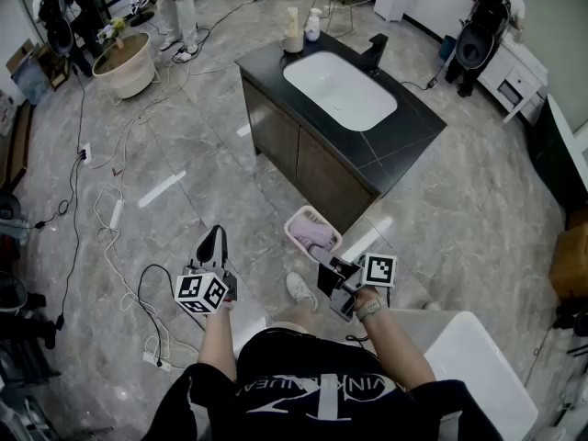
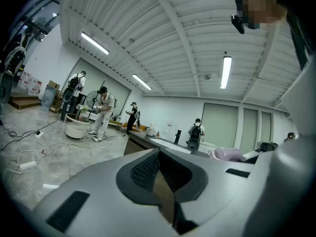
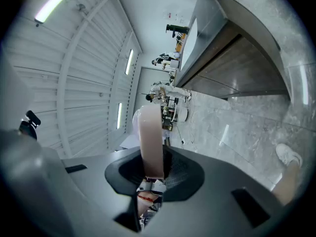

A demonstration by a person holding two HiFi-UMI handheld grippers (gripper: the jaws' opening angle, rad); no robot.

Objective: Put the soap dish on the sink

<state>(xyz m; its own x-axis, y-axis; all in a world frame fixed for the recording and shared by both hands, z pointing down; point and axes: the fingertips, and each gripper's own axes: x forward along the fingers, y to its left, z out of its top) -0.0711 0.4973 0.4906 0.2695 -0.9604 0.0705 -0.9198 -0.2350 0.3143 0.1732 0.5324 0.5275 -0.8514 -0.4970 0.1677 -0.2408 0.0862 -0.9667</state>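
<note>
Soap dish [image 1: 312, 232], pink, is held above the floor [image 1: 211, 182] in the lower middle of the head view, well apart from the sink [image 1: 340, 90]. Its rim is clamped between the narrowly set jaws of the right hand-held gripper [image 1: 327, 269], and the dish is seen edge-on in the right gripper view. The left hand-held gripper [image 1: 213, 239] is held left of centre in the lower part of the frame, its jaws brought together on nothing.

The white oval sink is set into a dark-topped, brown-fronted table [image 1: 418, 136] in the upper middle of the frame. A black tap [image 1: 375, 53] is mounted at the basin's upper right edge. A beige holder [image 1: 293, 31] and a white pump bottle [image 1: 313, 26] are placed at the table's upper left corner.

The floor is laid in grey marbled tiles, and cables [image 1: 110, 232] are strewn across its left side. A round white tub [image 1: 124, 62] is seen at upper left, with people standing near it. Another person is seen at upper right beside a white cabinet [image 1: 519, 76]. A white fixture [image 1: 478, 366] fills the lower right corner. A ribbed white ceiling [image 2: 163, 43] with strip lights [image 2: 226, 70] is shown in the left gripper view.
</note>
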